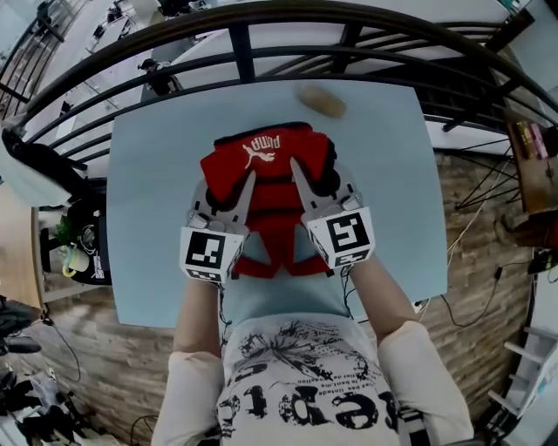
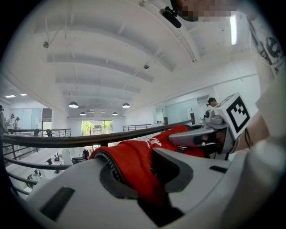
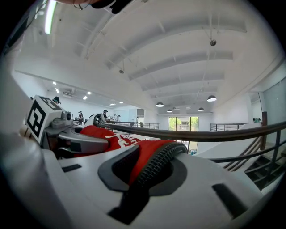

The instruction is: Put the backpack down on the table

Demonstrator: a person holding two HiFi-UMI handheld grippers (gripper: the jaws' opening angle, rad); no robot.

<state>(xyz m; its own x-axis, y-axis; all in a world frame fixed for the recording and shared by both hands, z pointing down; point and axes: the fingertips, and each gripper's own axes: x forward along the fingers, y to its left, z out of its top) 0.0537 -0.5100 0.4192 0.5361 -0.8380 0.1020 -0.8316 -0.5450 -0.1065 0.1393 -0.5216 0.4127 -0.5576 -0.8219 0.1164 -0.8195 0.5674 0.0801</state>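
Pale blue table spreads below you, with a dark railing curving round its far side. Your left gripper has its jaws pinched tight on a fold of red cloth at the left flank of the backpack, the ribbed zipper edge bulging out beside one jaw. Your right gripper does the same on the opposite flank, its jaws closed on red cloth and zipper edge alike. Holding both sides at once spreads the load and keeps the soft bag from folding or tipping to one side. With both grippers reaching forward almost level, the bag looks set to go down flat rather than on its end. It sits between your two hands over the middle of the table, its white logo at the far end and upside down to you. From these views you cannot tell whether its underside touches the surface or hangs just above it, so the setting-down looks close to done but not settled. Beyond the bag, near the far edge, lies a small tan object, too blurred to name. It is clear of the bag, so you have room to lower it where it is. Let go only once the cloth goes slack in both grips.
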